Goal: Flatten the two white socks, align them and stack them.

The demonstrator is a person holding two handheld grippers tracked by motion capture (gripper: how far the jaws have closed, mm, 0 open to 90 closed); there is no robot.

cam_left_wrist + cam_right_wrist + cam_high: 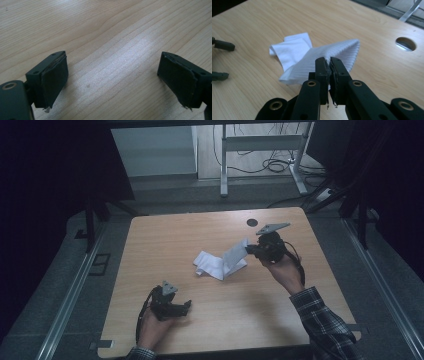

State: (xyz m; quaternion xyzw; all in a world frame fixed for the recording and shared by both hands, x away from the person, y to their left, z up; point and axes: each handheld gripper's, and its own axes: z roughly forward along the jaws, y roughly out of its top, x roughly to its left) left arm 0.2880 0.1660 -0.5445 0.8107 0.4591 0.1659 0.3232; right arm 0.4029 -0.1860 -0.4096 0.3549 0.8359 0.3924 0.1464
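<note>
Right gripper pinched tight on one corner of the white cloth, that corner raised off the counter, the rest trailing down and away toward the left gripper and lying crumpled at mid-counter. Long run of the cloth slanting from the raised corner down to the loose folded end. Left gripper low near the front edge, spread wide and empty, well apart from the cloth yet on the side of its free end, so probably best placed for taking it.
</note>
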